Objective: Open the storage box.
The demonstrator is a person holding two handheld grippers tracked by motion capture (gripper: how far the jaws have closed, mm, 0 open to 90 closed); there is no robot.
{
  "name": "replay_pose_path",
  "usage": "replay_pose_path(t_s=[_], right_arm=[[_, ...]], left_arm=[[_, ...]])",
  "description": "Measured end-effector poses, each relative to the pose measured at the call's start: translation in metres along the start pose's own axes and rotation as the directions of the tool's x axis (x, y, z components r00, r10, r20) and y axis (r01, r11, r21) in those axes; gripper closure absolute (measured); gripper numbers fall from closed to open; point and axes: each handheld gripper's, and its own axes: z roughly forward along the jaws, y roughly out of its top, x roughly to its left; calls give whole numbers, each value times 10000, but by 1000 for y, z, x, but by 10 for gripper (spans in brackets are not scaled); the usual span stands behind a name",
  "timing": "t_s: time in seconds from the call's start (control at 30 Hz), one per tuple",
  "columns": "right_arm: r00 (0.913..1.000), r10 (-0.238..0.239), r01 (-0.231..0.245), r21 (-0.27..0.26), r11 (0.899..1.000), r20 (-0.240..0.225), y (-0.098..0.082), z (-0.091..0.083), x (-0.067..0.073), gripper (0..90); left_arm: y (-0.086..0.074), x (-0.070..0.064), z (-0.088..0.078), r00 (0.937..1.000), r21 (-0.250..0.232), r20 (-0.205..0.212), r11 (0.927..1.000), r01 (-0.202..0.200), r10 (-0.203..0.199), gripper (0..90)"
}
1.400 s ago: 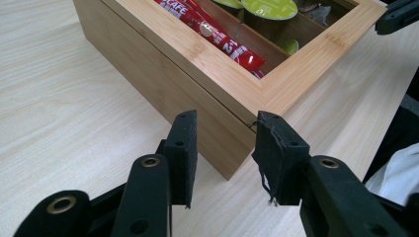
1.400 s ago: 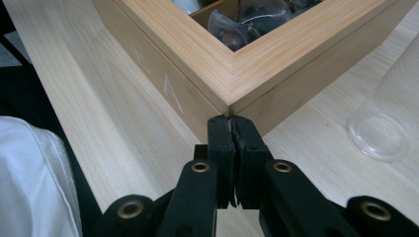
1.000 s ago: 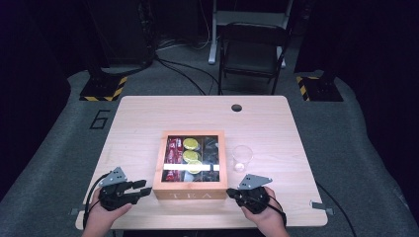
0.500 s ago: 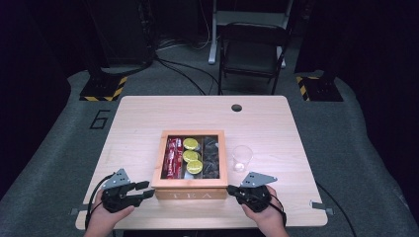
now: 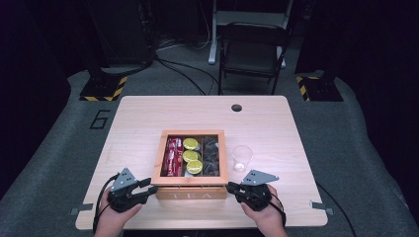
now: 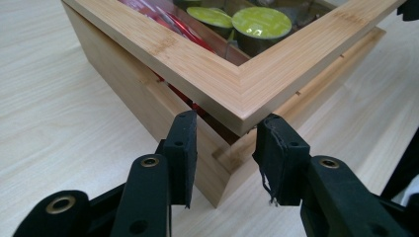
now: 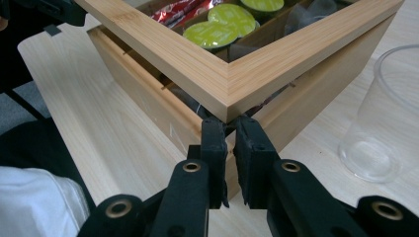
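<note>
A wooden tea box (image 5: 191,192) stands near the table's front edge, and its window-framed lid (image 5: 159,158) is raised a little at the front. Inside are red sachets (image 5: 173,157), green-topped capsules (image 5: 190,155) and dark pods (image 5: 211,157). My left gripper (image 5: 148,186) (image 6: 230,148) is at the front left corner of the lid (image 6: 217,84). Its jaws have just closed slightly, astride that corner. My right gripper (image 5: 232,187) (image 7: 230,131) pinches the front right corner of the lid (image 7: 227,84) at its tips. Its jaws have just been opening a little.
A clear plastic cup (image 5: 241,158) (image 7: 385,128) stands just right of the box. A round cable hole (image 5: 236,107) lies near the table's far edge, and a folding chair (image 5: 252,52) stands beyond it. Bare tabletop (image 5: 133,128) stretches left and behind the box.
A white glare band across the lid's window a second ago has gone, so the lid has tilted a little. Both hands stay at the box's front corners.
</note>
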Motion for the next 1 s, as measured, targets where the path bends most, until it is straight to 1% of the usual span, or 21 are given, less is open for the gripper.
replay_pose_path(t_s=[0.03, 0.07, 0.1, 0.13, 0.2, 0.27, 0.3, 0.37, 0.4, 0.5, 0.57, 0.6, 0.67, 0.7, 0.73, 0.77, 0.83, 0.87, 0.9, 0.93, 1.0], right_arm=[[10000, 69, -69, -85, 9999, 54, 1, -1, 1, 812], [10000, 69, -69, -85, 9999, 54, 1, -1, 1, 812], [9998, 99, -97, -115, 9999, 171, 3, -2, 2, 795], [9998, 95, -93, -110, 9999, 185, 5, -3, 2, 780], [9992, 136, -132, -127, 9998, 381, 9, -6, 3, 754], [9989, 202, -195, -190, 9996, 417, 13, -8, 3, 739], [9982, 82, -70, -192, 9998, 600, 16, -9, 3, 690], [9976, 61, -48, -195, 9998, 686, 18, -10, 3, 677], [9973, -9, 24, -197, 9998, 740, 19, -11, 3, 677], [9955, -141, 178, -388, 9991, 933, 25, -14, 5, 677], [9952, -323, 365, -433, 9984, 924, 29, -14, 4, 675], [9947, -402, 440, -392, 9983, 947, 31, -15, 4, 659], [9936, -736, 775, -437, 9960, 860, 36, -16, 4, 635], [9924, -899, 951, -612, 9936, 837, 42, -16, 5, 622], [9924, -899, 951, -612, 9936, 837, 42, -16, 5, 622], [9909, -943, 1018, -767, 9918, 961, 46, -17, 7, 625], [9895, -1041, 1139, -978, 9887, 1001, 54, -19, 8, 631], [9899, -950, 1064, -1083, 9884, 1055, 57, -19, 8, 633], [9899, -957, 1068, -1055, 9887, 1045, 61, -20, 8, 627], [9898, -997, 1105, -1066, 9881, 1019, 63, -20, 8, 629], [9873, -1168, 1298, -1230, 9839, 1080, 67, -21, 7, 634]], left_arm=[[1, 0, -1, 10000, -23, -36, 10000, -76, 76, 590], [3, 0, -2, 10000, -131, -86, 9999, -6, 5, 590], [5, 1, -3, 9999, -76, -88, 9999, -84, 83, 584], [6, 0, -4, 9998, -176, -153, 9998, -133, 131, 579], [9, 0, -5, 9994, -250, -215, 9993, -278, 272, 578], [14, 1, -7, 9994, -219, -96, 9992, -324, 322, 578], [16, 1, -7, 9993, -236, -106, 9991, -359, 356, 578], [19, 1, -8, 9990, -231, -179, 9989, -405, 401, 575], [21, 1, -8, 9991, -325, -242, 9989, -351, 343, 571], [25, 3, -10, 9993, -487, -192, 9983, -336, 327, 566], [29, 4, -11, 9989, -497, -189, 9978, -447, 438, 563], [32, 5, -12, 9984, -483, -209, 9974, -537, 528, 563], [37, 5, -14, 9974, -468, -280, 9966, -682, 669, 562], [39, 5, -14, 9973, -482, -284, 9965, -683, 670, 561], [42, 6, -15, 9974, -438, -255, 9967, -683, 673, 561], [44, 6, -15, 9971, -434, -267, 9965, -717, 706, 558], [47, 7, -15, 9979, -460, -283, 9971, -602, 590, 554], [48, 6, -15, 9978, -449, -347, 9973, -589, 573, 552], [49, 6, -15, 9976, -474, -395, 9972, -583, 565, 551], [51, 7, -15, 9970, -451, -459, 9969, -643, 622, 552], [54, 7, -15, 9974, -543, -497, 9971, -539, 512, 553]])
